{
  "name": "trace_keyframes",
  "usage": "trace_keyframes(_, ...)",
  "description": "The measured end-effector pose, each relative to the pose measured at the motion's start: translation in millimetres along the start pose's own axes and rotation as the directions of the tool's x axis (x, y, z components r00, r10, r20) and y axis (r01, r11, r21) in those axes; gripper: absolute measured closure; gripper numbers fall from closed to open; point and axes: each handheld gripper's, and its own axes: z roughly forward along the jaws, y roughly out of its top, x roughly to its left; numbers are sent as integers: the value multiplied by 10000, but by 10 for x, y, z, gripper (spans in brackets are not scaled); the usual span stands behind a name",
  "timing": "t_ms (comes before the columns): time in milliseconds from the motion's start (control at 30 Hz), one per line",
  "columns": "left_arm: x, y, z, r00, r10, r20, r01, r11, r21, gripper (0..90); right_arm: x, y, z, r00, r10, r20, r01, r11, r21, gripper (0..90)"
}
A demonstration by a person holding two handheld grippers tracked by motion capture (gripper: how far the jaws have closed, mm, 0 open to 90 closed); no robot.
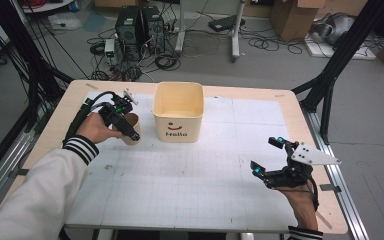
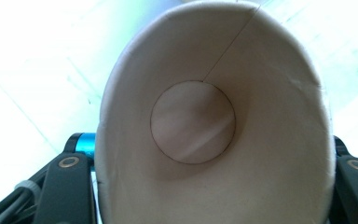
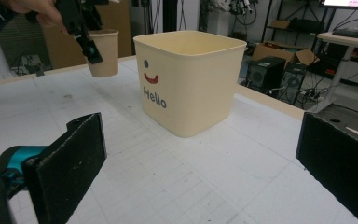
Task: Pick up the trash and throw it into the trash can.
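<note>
Clearly the left gripper (image 1: 128, 131) has its black fingers (image 2: 70, 186) clamped on a small tan paper cup (image 2: 214, 121), one on each side of the wall near the rim; the left gripper view looks straight down into the cup, which holds nothing. In the right gripper view the cup (image 3: 103, 52) hangs upright and clear of the white gridded worktop (image 1: 190, 185), so it is carried, not resting. On the high view it sits at about nine o'clock from the cream square plastic tub printed with a smile and "Hello" (image 1: 178, 112), just beside the tub but not touching it, with the person's hand and striped cuff behind the gripper.

The right gripper (image 1: 269, 162) waits at about four o'clock from the tub, well apart from it, low over the worktop. Its two fingers (image 3: 70, 163) stand wide apart with nothing between them.

By my reading, the work is dropping the cup into the tub. Picking up looks done: the grip is firm and the cup is off the surface. What is left is to carry it sideways over the tub's near rim, lower it inside and let go. The tub looks empty in the high view, so this would be its first item. No other loose cups lie on the worktop.
</note>
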Motion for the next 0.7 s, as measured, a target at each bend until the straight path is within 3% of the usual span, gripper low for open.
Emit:
trace_keyframes(333,-62,116,-285,9994,355,-46,-357,9988,-347,340,1,2,-1,10000,19,-9,-19,10000,-3,3)
trace_keyframes(700,-57,200,-594,9988,489,-94,-494,9961,-731,340,-1,4,-4,10000,-5,-4,5,10000,-16,4)
